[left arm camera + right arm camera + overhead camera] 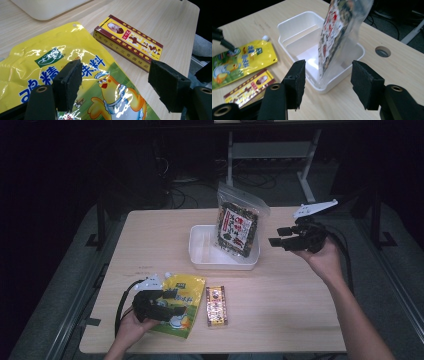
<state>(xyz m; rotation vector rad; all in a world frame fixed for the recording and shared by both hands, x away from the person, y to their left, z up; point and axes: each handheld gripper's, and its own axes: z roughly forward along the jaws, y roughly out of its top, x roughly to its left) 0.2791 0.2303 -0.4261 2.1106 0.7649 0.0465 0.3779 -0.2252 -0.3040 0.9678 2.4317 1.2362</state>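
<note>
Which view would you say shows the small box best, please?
The left gripper view: the box lies close and sharp beside the yellow pouch, with its printed top and one long side readable. The high view shows it small, from above. The right gripper view catches it at the lower left, partly behind a black pad.

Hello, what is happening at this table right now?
A person holds a gripper in each hand and seems to be packing snacks into a white tray. A seaweed bag stands upright in the tray, leaning on its far rim. The right gripper is beside it, jaws open and empty. The left gripper is open over a yellow pouch that lies flat near the front edge, next to a small box.
</note>
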